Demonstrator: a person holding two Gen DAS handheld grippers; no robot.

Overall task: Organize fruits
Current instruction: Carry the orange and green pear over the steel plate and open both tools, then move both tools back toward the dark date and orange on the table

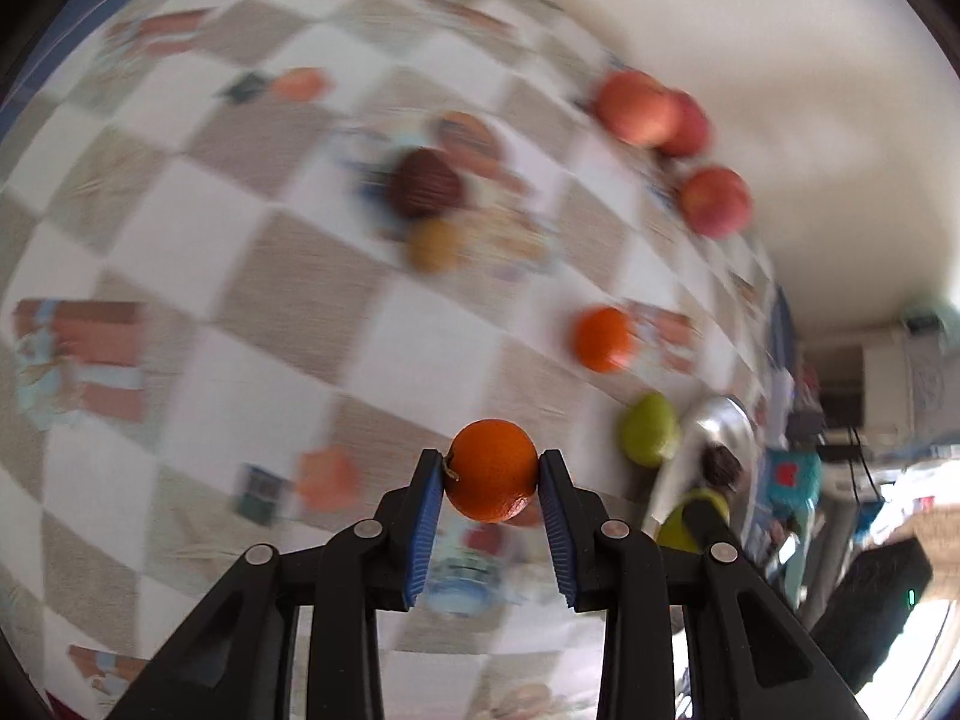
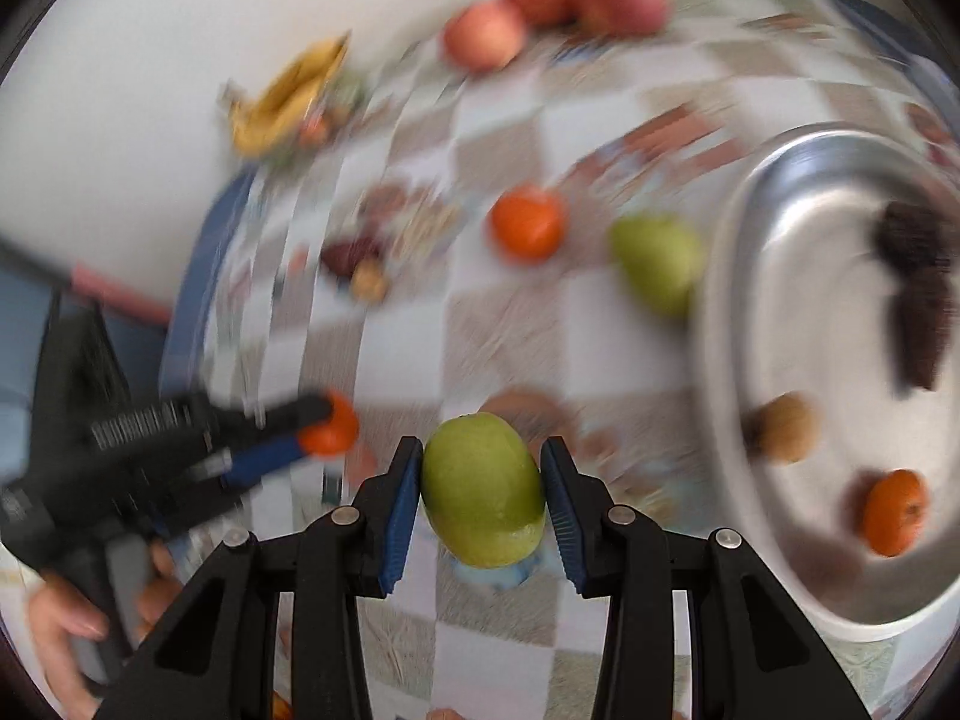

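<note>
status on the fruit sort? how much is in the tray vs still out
Partway. Done: the oval metal tray holds a small orange tangerine, a brown walnut-like nut and dark fruit. In hand: left gripper clamps an orange tangerine; right gripper clamps a green pear. Left: three red apples, another pear and tangerine.
</note>
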